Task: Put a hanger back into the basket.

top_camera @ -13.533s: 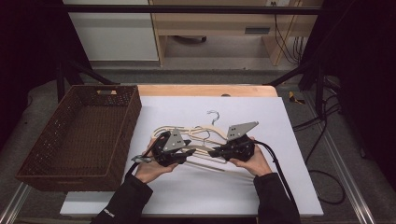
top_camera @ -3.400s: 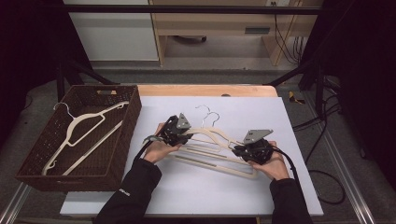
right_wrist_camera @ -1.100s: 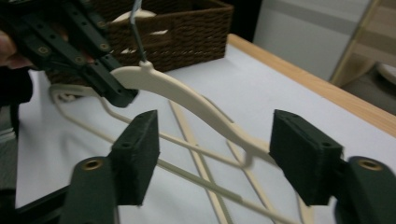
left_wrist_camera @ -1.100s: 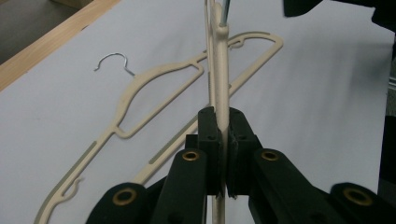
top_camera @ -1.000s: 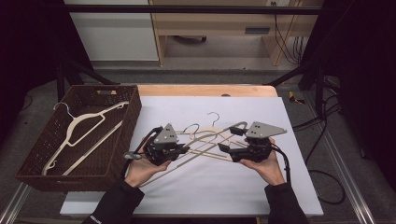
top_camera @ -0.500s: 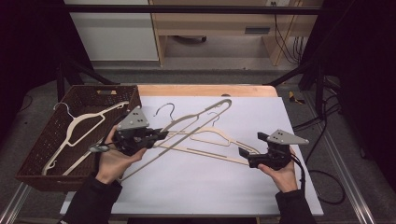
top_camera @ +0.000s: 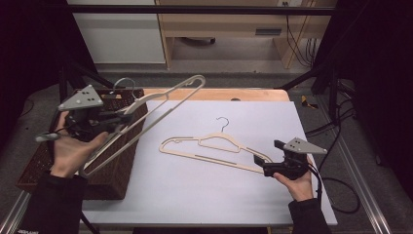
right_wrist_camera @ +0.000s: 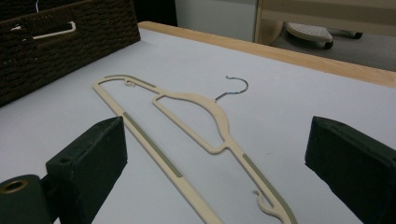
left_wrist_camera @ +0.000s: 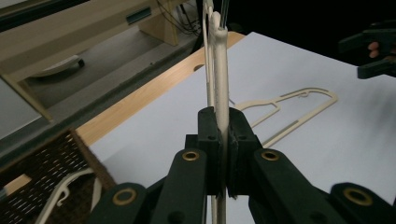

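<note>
Our left tool [top_camera: 114, 118] is clamped on a cream hanger [top_camera: 160, 105], carried tilted in the air over the near corner of the wicker basket [top_camera: 117, 168]; in the left gripper view the two jaws press flat against the hanger's thin bar. Our right tool [top_camera: 265, 165] sits with its jaws wide apart, low over the white counter [top_camera: 195, 195], just beside one end of the second hanger [top_camera: 214, 146], which lies flat there with its metal hook [top_camera: 223, 122] pointing away from us. Another hanger rests inside the basket.

We judge these hangers light and stiff, thin enough to slip or swing if pinched off-centre. The ribbed grey strip along the shoulder [right_wrist_camera: 268, 184] looks less slick than bare plastic, so we would grip there or near the neck, keeping clear of the fine notches at the ends.
</note>
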A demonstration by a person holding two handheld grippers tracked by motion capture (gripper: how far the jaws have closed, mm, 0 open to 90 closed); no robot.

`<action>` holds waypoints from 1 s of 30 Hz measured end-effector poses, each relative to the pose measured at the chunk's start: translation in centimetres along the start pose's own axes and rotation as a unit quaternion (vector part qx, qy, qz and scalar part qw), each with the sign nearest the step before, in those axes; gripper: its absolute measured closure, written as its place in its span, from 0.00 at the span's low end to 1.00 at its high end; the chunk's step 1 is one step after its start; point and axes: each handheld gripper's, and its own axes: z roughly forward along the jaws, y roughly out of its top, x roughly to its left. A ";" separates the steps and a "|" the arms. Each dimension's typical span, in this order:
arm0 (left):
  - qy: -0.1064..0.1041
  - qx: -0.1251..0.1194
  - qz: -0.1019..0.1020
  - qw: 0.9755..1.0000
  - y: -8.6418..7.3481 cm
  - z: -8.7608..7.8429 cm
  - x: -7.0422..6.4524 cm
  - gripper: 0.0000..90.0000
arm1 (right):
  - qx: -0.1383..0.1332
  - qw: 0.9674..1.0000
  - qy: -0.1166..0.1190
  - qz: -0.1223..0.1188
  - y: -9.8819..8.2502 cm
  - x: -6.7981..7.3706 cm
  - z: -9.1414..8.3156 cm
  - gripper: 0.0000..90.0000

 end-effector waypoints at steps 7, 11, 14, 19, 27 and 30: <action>0.041 0.005 -0.013 0.999 -1.6 -3.6 4.4 0.96 | 0.002 1.000 -0.002 -0.001 0.0 0.1 0.1 0.07; 0.055 0.004 -0.030 0.998 -3.1 -4.6 6.9 0.96 | 0.006 1.000 -0.002 -0.001 0.0 0.2 0.3 0.07; 0.066 0.004 -0.030 0.997 -4.3 -4.7 8.4 0.96 | 0.007 1.000 -0.002 -0.003 -0.1 0.2 0.5 0.06; 0.076 0.013 -0.061 0.995 -6.7 -4.2 10.5 0.96 | 0.008 1.000 -0.002 -0.003 -0.1 0.3 0.5 0.06; 0.086 0.034 -0.095 0.991 -10.6 -3.8 13.0 0.96 | 0.009 1.000 0.002 -0.003 -0.1 0.3 0.5 0.06; 0.088 0.044 -0.106 0.989 -11.7 -3.6 13.4 0.96 | 0.009 1.000 0.003 -0.007 -0.1 0.3 0.6 0.06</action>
